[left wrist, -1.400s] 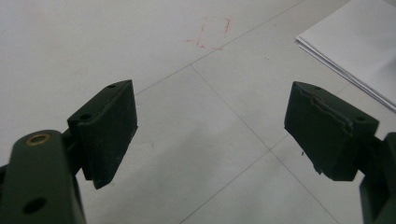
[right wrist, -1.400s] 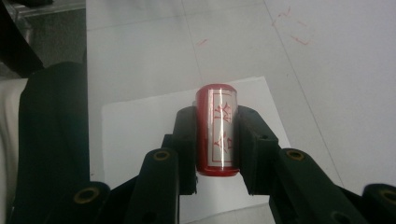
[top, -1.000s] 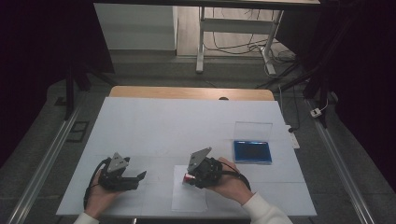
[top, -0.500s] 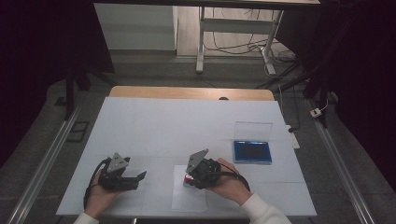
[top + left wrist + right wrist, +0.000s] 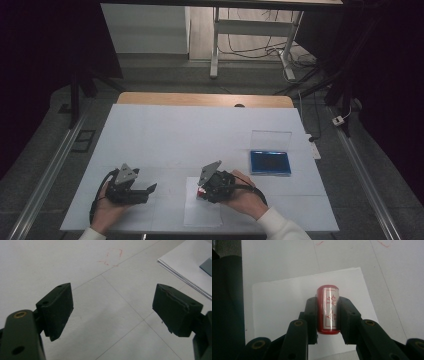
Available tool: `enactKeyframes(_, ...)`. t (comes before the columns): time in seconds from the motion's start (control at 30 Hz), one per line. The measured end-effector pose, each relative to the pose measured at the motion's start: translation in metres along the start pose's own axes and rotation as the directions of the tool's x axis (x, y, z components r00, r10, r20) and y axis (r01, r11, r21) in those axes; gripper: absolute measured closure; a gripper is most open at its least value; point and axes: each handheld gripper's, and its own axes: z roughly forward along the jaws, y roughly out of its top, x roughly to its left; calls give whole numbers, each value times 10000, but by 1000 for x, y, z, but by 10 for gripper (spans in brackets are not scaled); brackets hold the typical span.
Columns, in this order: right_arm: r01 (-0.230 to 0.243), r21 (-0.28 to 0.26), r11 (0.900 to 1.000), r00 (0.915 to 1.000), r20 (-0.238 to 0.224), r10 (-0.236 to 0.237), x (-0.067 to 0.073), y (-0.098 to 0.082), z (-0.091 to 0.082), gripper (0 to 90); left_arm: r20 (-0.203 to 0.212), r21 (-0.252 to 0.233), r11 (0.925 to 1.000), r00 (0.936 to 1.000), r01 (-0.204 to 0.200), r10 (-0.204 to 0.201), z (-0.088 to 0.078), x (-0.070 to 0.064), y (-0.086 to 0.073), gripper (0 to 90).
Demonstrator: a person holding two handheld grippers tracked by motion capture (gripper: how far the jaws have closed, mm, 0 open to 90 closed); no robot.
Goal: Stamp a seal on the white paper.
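Observation:
A small red stamp [image 5: 328, 309] with a white label of red characters sits clamped between the jaws of my right gripper [image 5: 327, 315], held just over a stack of white paper [image 5: 287, 305]. From above, that gripper [image 5: 204, 190] is at the near middle of the table over the paper [image 5: 200, 215], with a bit of the red stamp [image 5: 201, 191] showing. My left gripper [image 5: 150, 190] rests at the near left, jaws wide apart; in the left gripper view the left gripper [image 5: 112, 307] has only bare table between its pads [image 5: 60, 307].
A blue ink pad [image 5: 270, 162] with its clear lid raised stands at the right of the white table [image 5: 200, 135]. Faint red pencil marks [image 5: 112, 256] lie on the table ahead of the left gripper. The paper stack's edge [image 5: 185, 262] lies to its right.
The right gripper with the stamp has shifted slightly toward me and lower over the paper. The left gripper stays put.

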Motion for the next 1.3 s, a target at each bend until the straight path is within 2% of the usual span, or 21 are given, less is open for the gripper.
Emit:
enactKeyframes(0.17, 103, 86, 9999, 9999, -27, -103, -1, 1, 1, 700, 3, 9, 10000, 10000, 3, -3, 0, 0, 0, 172)
enactKeyframes(0.57, -43, 216, 9998, 9999, -123, 46, -3, 3, 3, 702, 0, 13, 10000, 10000, 21, -21, 0, 0, 0, 171)
enactKeyframes(0.7, -74, 576, 9983, 10000, -44, 76, -2, 6, 3, 703, -24, 10, 10000, 10000, 49, -49, 0, 0, 0, 171)
enactKeyframes(0.87, -76, 648, 9979, 9999, -149, 86, -3, 7, 7, 704, -2, 35, 10000, 10000, 40, -40, 0, 0, 0, 171)
enactKeyframes(0.97, -10, 1058, 9944, 10000, 69, 3, 1, 11, 7, 704, 15, 60, 10000, 10000, 32, -32, 1, 0, 0, 171)
enactKeyframes(1.0, -132, 1243, 9922, 9999, 125, 118, 4, 13, 7, 704, 22, 56, 10000, 10000, 26, -26, 1, 0, 0, 171)
enactKeyframes(1.07, -11, 1283, 9917, 10000, 89, -1, 2, 13, 8, 705, 29, 65, 10000, 10000, 1, -1, 1, 0, 0, 171)
enactKeyframes(1.2, -147, 1146, 9933, 9999, -72, 156, 0, 11, 8, 706, 29, 38, 10000, 10000, 22, -22, 1, 0, 0, 170)
enactKeyframes(1.3, -52, 1145, 9934, 10000, 1, 52, 0, 11, 8, 707, 28, 23, 10000, 10000, 39, -39, 0, 0, 0, 170)
